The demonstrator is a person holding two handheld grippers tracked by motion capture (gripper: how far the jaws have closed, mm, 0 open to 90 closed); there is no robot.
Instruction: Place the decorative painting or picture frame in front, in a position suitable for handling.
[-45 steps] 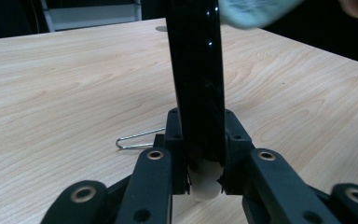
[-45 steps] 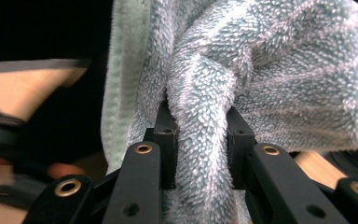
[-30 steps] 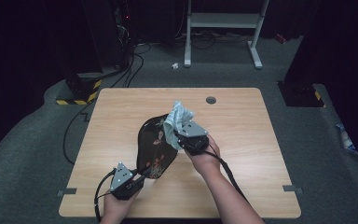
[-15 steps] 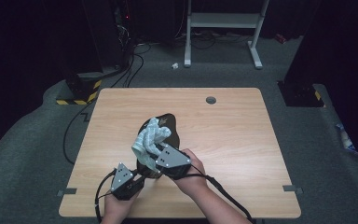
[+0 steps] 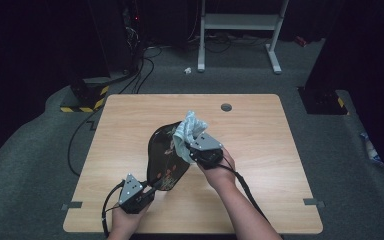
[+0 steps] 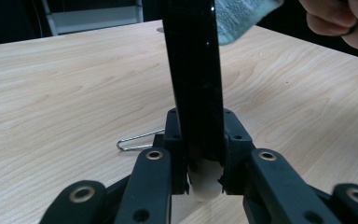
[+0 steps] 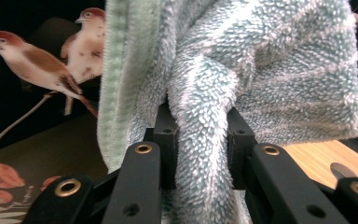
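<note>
**Tray standing on edge between the two grippers, cloth meeting its upper face**

Tray is what the work is turning on: a dark, long plate with painted birds and flowers, and it is standing tilted over the table, not lying flat. Its long axis is running from the left gripper, at the low near end, up and away toward the right gripper, at the high far end.

The left gripper is clamping the lower rim. In the left gripper view the black edge of the tray is rising straight up out of the closed jaws, so the tray is lying directly ahead of them, along their own line. A small wire clip is lying on the wood just beside these jaws, apart from the tray.

The right gripper is pinching a pale blue-green cloth. In the right gripper view the fluffy cloth is bulging out ahead of the closed jaws, and the painted face of the tray is lying to their left and a little beyond. So the cloth is sitting between the jaws and the tray, at the upper part of the face.

I am judging that the coming wipe is depending on this: the right hand is the nearer one to the painted face, and a stroke is needing to follow the long axis down toward the left jaws, while these are keeping the rim steady.
</note>
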